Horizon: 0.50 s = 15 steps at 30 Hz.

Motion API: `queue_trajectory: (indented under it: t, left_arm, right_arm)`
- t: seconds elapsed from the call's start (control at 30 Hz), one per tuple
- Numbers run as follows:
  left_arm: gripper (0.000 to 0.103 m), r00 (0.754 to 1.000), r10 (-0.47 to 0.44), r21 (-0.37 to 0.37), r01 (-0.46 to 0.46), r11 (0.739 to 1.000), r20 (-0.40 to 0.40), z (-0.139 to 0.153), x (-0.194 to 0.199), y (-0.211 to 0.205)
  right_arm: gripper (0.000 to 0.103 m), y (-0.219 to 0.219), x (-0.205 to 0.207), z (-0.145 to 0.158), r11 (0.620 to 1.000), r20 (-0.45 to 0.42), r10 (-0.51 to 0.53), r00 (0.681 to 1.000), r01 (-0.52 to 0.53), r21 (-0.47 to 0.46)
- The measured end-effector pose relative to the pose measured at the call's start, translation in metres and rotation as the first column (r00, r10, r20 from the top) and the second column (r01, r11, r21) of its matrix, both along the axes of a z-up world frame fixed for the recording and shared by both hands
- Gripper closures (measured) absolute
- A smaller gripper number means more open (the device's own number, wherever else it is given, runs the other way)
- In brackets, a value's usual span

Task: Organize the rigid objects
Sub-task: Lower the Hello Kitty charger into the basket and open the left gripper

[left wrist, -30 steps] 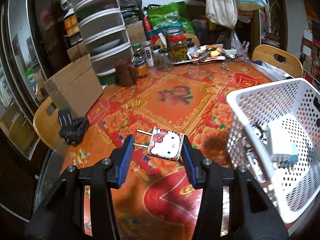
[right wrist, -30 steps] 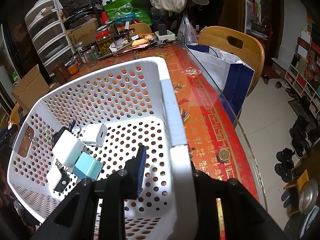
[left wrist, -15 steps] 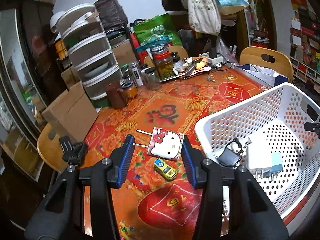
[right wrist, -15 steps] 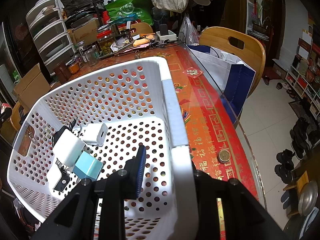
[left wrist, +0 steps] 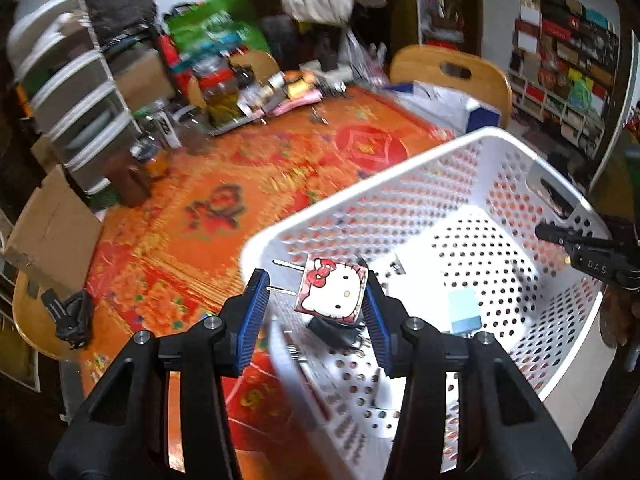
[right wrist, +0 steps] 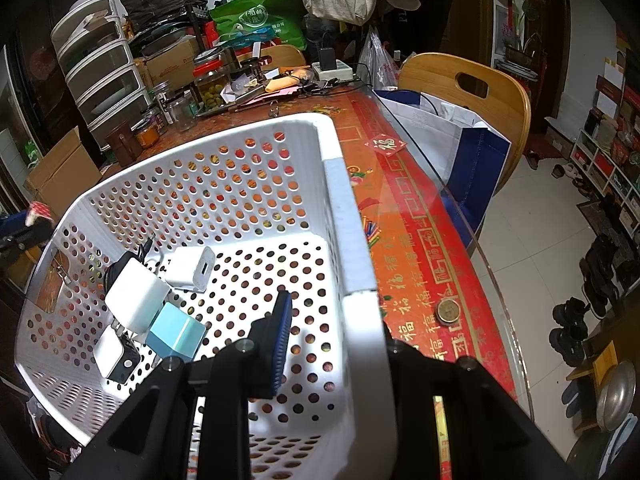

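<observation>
Cartoon-cat plug over basket.
Left gripper [left wrist: 316, 304] clamped on square white cartoon-cat wall plug [left wrist: 331, 294] above white perforated plastic basket [right wrist: 344, 216]; right gripper [right wrist: 332, 340] pinched basket's side wall.

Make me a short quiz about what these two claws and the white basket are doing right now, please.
1. True or false: the left claw is empty.
2. What does the right claw clamp? A) a jar B) the white basket wall C) a coin
3. What colour is the cube charger lying in the basket?

Key: 1 false, it carries a cat-face plug charger over the basket rim. 2 B. 3 light blue.
</observation>
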<state>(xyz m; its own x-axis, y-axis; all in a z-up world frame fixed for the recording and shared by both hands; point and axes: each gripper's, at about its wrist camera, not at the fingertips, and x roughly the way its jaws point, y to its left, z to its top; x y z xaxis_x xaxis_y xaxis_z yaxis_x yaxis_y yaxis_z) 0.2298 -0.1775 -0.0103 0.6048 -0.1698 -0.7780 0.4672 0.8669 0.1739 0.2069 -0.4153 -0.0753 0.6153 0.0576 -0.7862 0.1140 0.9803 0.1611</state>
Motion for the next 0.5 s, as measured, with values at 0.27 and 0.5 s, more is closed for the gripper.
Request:
queue_trajectory:
  t: [0.27,0.5]
  left_arm:
    - [0.059,0.987,-0.036,0.146,0.059,0.988,-0.157,-0.045,0.033,-0.049]
    - [0.057,0.981,0.014,0.199,0.025,0.98,-0.192,-0.066,0.053,-0.056]
  right_arm:
    - [0.076,0.0,-0.001,-0.001,1.0,-0.001,-0.002,1.0,0.002,0.001]
    - [0.076,0.0,-0.003,-0.005,1.0,-0.006,-0.003,1.0,0.003,0.001]
